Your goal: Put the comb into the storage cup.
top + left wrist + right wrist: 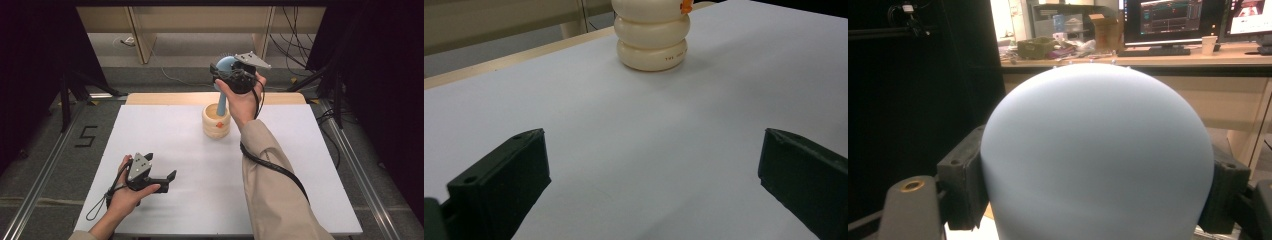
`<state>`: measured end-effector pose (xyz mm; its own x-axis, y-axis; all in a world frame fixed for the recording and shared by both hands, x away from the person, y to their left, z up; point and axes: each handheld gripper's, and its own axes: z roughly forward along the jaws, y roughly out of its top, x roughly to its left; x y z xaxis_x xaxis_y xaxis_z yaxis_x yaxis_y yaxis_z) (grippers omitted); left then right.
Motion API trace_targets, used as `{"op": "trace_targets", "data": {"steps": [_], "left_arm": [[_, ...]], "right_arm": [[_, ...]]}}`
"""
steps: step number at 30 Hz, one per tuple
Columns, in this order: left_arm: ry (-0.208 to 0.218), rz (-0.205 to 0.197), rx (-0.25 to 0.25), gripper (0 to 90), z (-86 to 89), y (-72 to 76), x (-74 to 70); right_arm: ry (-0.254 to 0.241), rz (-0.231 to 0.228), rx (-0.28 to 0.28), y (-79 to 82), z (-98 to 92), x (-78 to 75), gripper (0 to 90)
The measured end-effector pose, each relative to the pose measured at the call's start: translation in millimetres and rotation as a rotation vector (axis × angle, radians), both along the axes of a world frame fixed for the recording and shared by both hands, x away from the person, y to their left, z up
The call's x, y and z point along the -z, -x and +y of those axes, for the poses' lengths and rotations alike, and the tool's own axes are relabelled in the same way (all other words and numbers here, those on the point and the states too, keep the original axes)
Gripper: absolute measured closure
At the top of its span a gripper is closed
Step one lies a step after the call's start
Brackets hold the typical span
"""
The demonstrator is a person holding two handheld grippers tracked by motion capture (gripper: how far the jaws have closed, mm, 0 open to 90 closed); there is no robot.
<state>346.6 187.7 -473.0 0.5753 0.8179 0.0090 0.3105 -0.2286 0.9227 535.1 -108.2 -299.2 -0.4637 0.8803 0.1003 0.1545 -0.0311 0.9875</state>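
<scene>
Could tip the cream holder (pixel 216 121), a stack of three rounded rings on the white table (pixel 200 195), if the blue brush (pixel 223 75) were dragged sideways while its handle sits inside the rim. Could also lose the brush: smooth, domed head (pixel 1098 160), wide for the jaws, gripped only at its two sides, so a twist of the wrist might let it slide out downward and knock the holder over. Less likely: cable catching the sleeve during a lift.

Right gripper (pixel 234 76): jaws spread wide yet clamped on the brush head, one black pad against each flank, dome bulging up between and above them, handle running down below the jaws into the holder.

Left gripper (pixel 165 181): jaws wide apart, nothing between them, hovering low over bare table, holder well ahead of the jaws and slightly toward the middle of the gap, not touched.
</scene>
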Motion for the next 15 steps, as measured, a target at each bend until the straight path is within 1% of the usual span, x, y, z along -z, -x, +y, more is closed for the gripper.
{"op": "trace_targets", "data": {"steps": [15], "left_arm": [[0.002,0.0,-0.002,0.0,-0.3,0.1,0.1]], "right_arm": [[0.005,-0.004,0.0,-3.2,4.1,3.9,20.8]]}}
